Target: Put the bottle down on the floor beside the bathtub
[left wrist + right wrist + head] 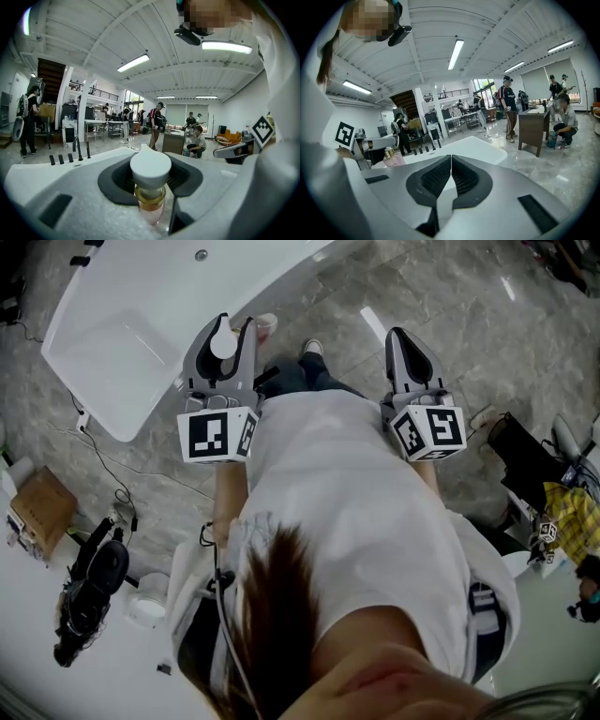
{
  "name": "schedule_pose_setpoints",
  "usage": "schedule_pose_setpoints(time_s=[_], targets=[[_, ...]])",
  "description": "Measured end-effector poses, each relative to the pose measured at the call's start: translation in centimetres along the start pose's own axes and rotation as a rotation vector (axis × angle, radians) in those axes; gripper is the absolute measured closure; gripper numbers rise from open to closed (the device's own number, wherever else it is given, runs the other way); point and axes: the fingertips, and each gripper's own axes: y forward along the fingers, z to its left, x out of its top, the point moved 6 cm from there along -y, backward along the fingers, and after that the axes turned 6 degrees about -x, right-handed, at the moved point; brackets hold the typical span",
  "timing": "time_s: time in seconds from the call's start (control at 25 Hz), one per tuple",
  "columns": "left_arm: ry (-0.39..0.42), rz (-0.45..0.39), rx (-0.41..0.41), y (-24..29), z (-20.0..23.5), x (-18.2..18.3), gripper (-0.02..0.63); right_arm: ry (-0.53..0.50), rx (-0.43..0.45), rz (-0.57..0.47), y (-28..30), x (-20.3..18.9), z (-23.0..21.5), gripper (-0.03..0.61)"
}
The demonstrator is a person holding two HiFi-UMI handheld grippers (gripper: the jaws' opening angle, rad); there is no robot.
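My left gripper (pixel 223 326) is shut on the bottle, whose round white cap (pixel 223 342) shows from above between the jaws. In the left gripper view the bottle (pixel 150 169) stands upright in the grip (pixel 150 187), with a white cap, a gold collar and a pink body. The right gripper view shows the pink bottle (pixel 394 160) at the left. The white bathtub (pixel 122 324) lies ahead and left of both grippers, on grey marble floor (pixel 422 296). My right gripper (pixel 401 338) is shut with nothing in it, its dark pads meeting (pixel 449 161).
Cables (pixel 103 465), a cardboard box (pixel 42 507) and black equipment (pixel 94 587) lie on the floor at the left. A black bag (pixel 525 460) sits at the right. Several people stand or crouch by a wooden desk (pixel 534 124) beyond the tub.
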Motion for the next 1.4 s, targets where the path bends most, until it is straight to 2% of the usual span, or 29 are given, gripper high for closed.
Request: schedule_pose_setpoints(time_s=[0.4,0.88,1.12,1.4], targets=[[0.013,0.034,-0.042,0.0,-0.9,-0.5,0.469,0.053,-0.066,-0.030,-2.0,-0.9,-1.0,0.565],[0.044,0.053,-0.128,0.3,2.2,0.3,0.469,0.080,-0.141,-0.051,-1.6,-0.5,2.1,0.565],[0.053,0.037,-0.136,0.3,3.7,0.7,0.469,0.079,-0.158,-0.056,-1.4,-0.4,3.3,0.565],[0.062,0.025,-0.184,1.5,4.9,1.1,0.469,0.068,-0.162,-0.049,-0.5,0.0,4.7,0.565]])
